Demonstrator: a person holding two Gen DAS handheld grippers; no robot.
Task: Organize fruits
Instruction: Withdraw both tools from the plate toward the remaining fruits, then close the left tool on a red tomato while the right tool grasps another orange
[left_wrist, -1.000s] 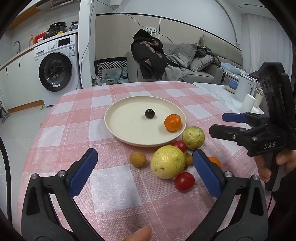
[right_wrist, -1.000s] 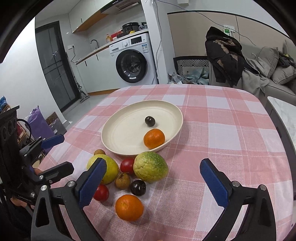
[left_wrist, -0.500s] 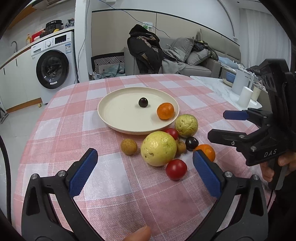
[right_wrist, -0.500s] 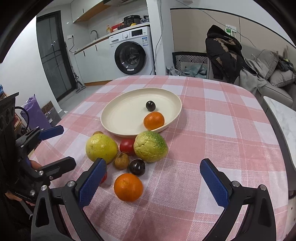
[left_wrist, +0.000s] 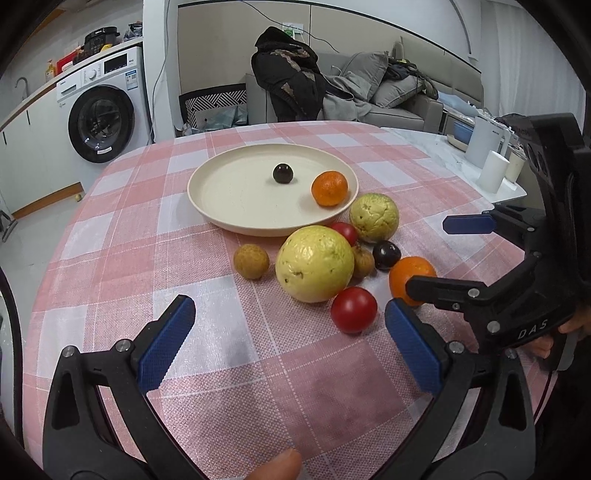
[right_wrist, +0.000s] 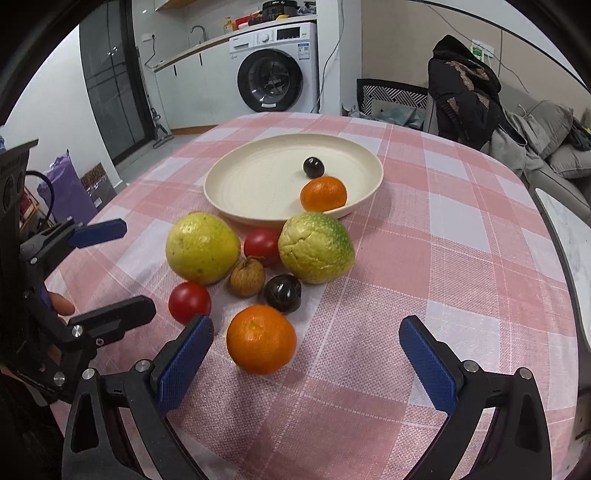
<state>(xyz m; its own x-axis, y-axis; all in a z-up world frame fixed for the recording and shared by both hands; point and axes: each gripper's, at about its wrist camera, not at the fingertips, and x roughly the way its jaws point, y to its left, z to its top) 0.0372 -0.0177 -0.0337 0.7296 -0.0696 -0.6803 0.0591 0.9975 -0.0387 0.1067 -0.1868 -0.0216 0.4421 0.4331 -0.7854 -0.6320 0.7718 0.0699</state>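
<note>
A cream plate (left_wrist: 229, 199) (right_wrist: 251, 184) holds a dark plum (left_wrist: 283, 173) (right_wrist: 313, 167) and an orange (left_wrist: 329, 188) (right_wrist: 323, 193). In front of it lie a yellow guava (left_wrist: 314, 263) (right_wrist: 201, 247), a greenish guava (left_wrist: 373, 218) (right_wrist: 317, 247), two red tomatoes (left_wrist: 353, 310) (right_wrist: 189, 302), a second orange (left_wrist: 408, 275) (right_wrist: 261, 339), a dark plum (right_wrist: 282, 293) and brown longans (left_wrist: 251, 261) (right_wrist: 246, 277). My left gripper (left_wrist: 288, 343) is open and empty, just short of the fruits. My right gripper (right_wrist: 306, 354) is open, with the orange between its fingers near the left one.
The table has a pink checked cloth (left_wrist: 147, 258). White cups and a kettle (left_wrist: 491, 155) stand on a side counter to the right. A washing machine (left_wrist: 99, 122) and a sofa with clothes (left_wrist: 332, 92) are behind the table.
Both grippers have moved forward and down toward the loose fruits. The orange now sits between my right gripper's fingers. No fruit has moved.
</note>
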